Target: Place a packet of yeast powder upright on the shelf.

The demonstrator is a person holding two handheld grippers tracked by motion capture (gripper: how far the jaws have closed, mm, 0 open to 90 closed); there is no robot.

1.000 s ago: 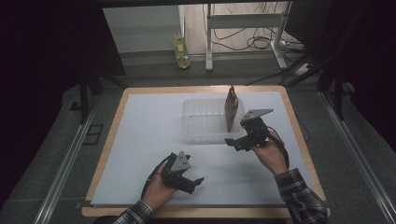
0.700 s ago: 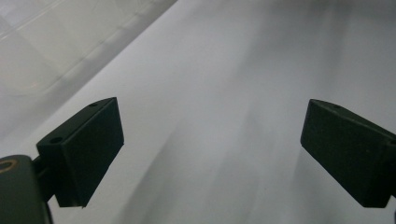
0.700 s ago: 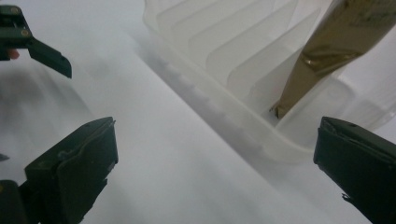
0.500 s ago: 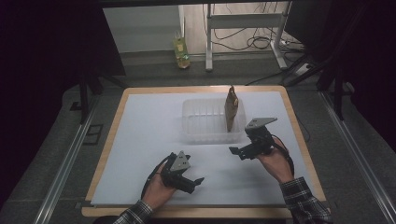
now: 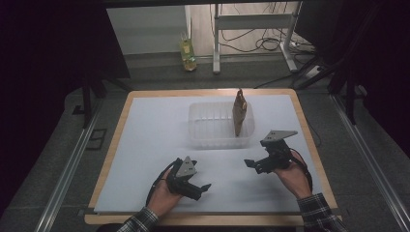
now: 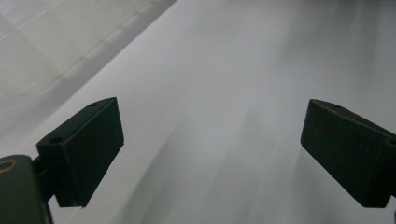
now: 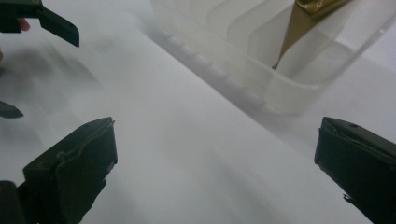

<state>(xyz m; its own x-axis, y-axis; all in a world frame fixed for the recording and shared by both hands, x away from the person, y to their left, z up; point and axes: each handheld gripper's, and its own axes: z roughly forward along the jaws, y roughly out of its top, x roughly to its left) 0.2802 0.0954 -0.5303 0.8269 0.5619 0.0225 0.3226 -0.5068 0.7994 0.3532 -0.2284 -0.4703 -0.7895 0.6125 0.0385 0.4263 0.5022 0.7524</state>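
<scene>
Brown pouch (image 5: 239, 113) stands upright in the right end of the clear tub (image 5: 203, 133), which sits at the middle of your white table (image 5: 145, 145). Your right gripper (image 5: 252, 164) hovers just in front of the tub's right corner, jaws wide apart with nothing between them. Your left gripper (image 5: 202, 188) rests low near the front edge, well apart from the tub, its jaws spread too and holding nothing.

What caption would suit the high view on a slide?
Two open hand-held grippers, left gripper and right gripper, rest near a clear plastic bin holding an upright brown pouch.
</scene>
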